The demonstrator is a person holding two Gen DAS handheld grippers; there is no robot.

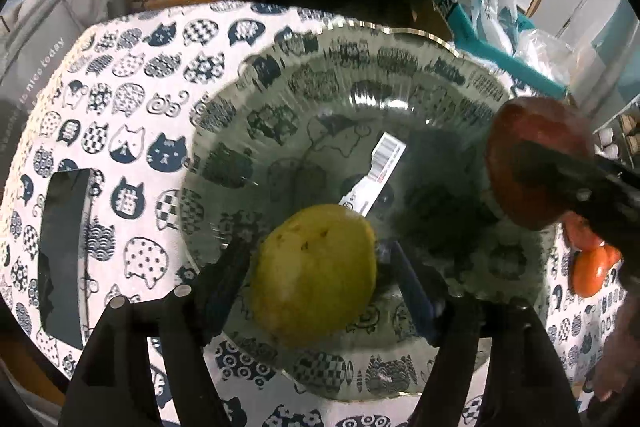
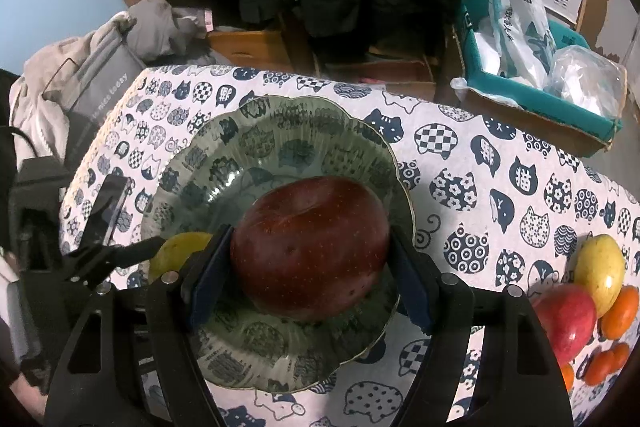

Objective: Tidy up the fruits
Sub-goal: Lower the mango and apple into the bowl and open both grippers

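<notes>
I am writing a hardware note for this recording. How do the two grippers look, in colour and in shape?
Both look alike. The left gripper and the right gripper have black angular frames with cut-out openings, round silver pins at the joints, and flat dark blue pads on the inner faces of the fingers. No cables or markings show on them.

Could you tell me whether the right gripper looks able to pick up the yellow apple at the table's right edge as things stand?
Probably not yet: the right gripper is shut on the dark red apple over the glass plate. Nothing blocks the yellow apple itself.
</notes>
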